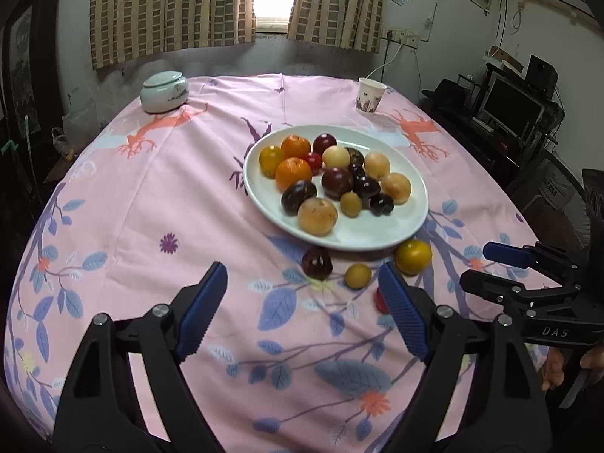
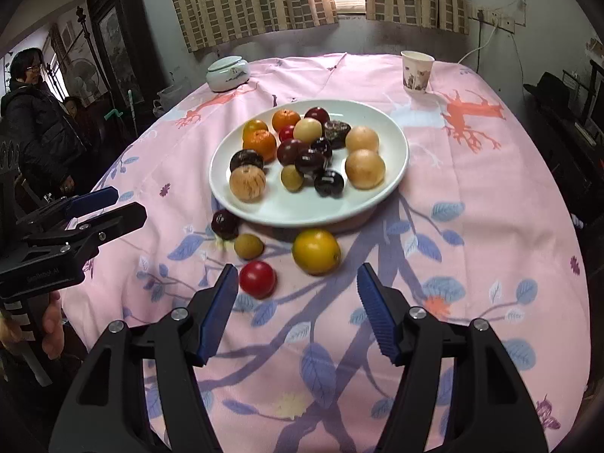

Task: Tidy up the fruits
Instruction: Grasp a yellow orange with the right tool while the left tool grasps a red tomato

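My right hand-held gripper (image 2: 296,302) gapes empty; the yellow-orange fruit (image 2: 316,251) lies just ahead between its fingers, nearer than my open left hand-held gripper (image 1: 302,294).

The left gripper (image 1: 302,290) hovers with jaws spread wide over the desk (image 1: 151,207) near its front edge. Just past the jaws lie a dark plum (image 1: 317,262), a small yellow fruit (image 1: 358,275) and a yellow-orange fruit (image 1: 413,256) — all beside the white plate (image 1: 377,234), which is heaped with fruit. The right gripper (image 1: 475,268) reaches in from the right edge.
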`<action>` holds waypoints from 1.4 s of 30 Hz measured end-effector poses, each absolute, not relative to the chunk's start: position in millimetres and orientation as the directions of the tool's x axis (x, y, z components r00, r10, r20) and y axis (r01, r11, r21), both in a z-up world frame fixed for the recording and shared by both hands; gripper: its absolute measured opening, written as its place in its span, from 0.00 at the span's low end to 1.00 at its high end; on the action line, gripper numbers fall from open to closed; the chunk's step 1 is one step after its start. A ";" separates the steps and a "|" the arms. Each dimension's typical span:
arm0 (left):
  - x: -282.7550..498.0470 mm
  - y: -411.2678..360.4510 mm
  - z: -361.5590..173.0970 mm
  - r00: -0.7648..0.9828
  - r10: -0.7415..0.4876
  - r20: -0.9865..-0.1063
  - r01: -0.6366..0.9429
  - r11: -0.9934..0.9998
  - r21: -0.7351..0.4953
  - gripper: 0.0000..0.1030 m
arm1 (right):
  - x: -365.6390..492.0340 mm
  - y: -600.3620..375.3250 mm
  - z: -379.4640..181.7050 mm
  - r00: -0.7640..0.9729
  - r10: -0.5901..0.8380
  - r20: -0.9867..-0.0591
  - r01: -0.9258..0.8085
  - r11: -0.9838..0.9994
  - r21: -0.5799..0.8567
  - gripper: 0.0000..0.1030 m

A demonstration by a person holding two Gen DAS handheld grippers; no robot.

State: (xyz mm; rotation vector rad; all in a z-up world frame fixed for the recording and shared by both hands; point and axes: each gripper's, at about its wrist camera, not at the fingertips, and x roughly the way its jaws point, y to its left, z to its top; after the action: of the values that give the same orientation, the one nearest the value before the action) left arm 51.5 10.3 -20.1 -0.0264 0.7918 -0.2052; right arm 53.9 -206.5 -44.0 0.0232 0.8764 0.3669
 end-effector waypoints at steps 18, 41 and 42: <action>31.2 21.9 -52.7 0.653 -0.182 -0.735 0.161 0.982 -0.100 0.82 | 72.1 -193.1 -78.3 0.605 0.242 -0.759 -0.262 0.960 0.097 0.64; 61.4 -73.2 -78.8 0.591 -0.198 -0.782 0.282 0.959 -0.030 0.81 | 27.6 -251.0 -77.8 0.650 0.228 -0.725 -0.161 0.974 0.162 0.40; 64.5 -78.7 -81.7 0.593 -0.188 -0.783 0.281 0.960 -0.019 0.81 | 25.0 -255.4 -76.6 0.653 0.233 -0.721 -0.159 0.972 0.171 0.40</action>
State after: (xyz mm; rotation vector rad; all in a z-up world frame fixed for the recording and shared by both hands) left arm 64.5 -78.7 -81.7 0.1109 0.8963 -0.2734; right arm 25.0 -255.4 -76.6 0.0955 0.8304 0.2228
